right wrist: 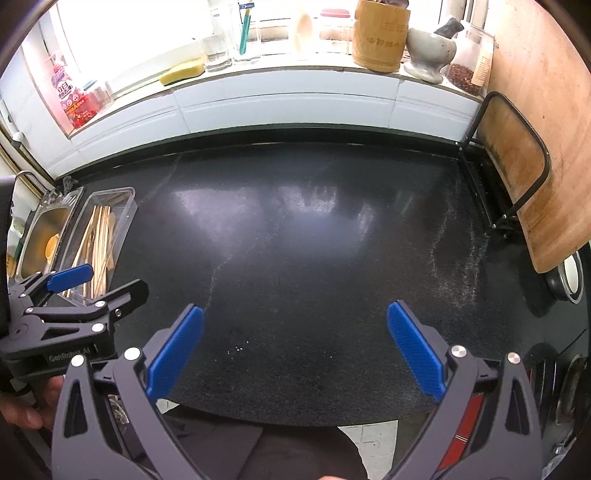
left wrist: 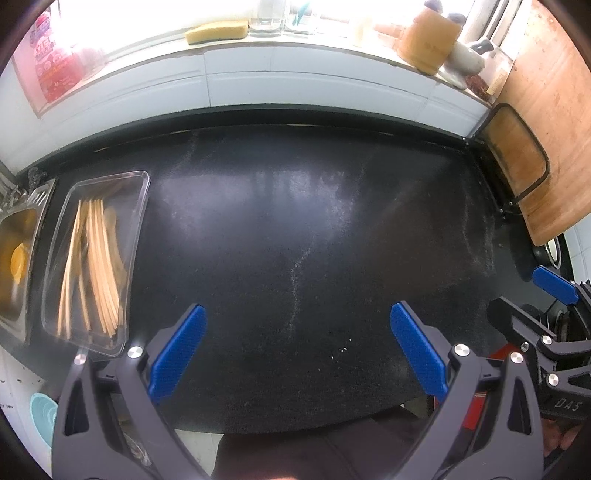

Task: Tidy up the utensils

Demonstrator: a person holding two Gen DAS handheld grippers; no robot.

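The black countertop (left wrist: 295,229) lay bare across its middle, giving wide room between its bounds: a white tiled backsplash (left wrist: 295,77) ran along the far edge, a wooden cutting board (left wrist: 554,129) leaned in a black wire rack (left wrist: 524,158) at the right end, and the near edge dropped away just behind both tools. At the left end a clear plastic tray (left wrist: 138,206) sat beside the steel sink (left wrist: 22,236), and the wooden utensils (left wrist: 98,266), chopsticks together with a spoon, lay lengthwise inside it. On the windowsill above stood a yellow sponge (left wrist: 218,31), a bamboo holder (right wrist: 380,37) and a stone mortar (right wrist: 428,51). The left gripper (left wrist: 297,350) hovered low over the near part of the counter, its blue-padded fingers (left wrist: 177,350) spread wide with nothing between them, the tray just off its left finger. The right gripper (right wrist: 295,350) hung level beside it, likewise spread wide and empty, pointing toward the backsplash. From the right wrist view the left gripper (right wrist: 92,282) showed at the left margin, in front of the tray's near end, with a hand (right wrist: 26,406) gripping its handle. A round dark pot lid (right wrist: 569,277) rested at the counter's right end.
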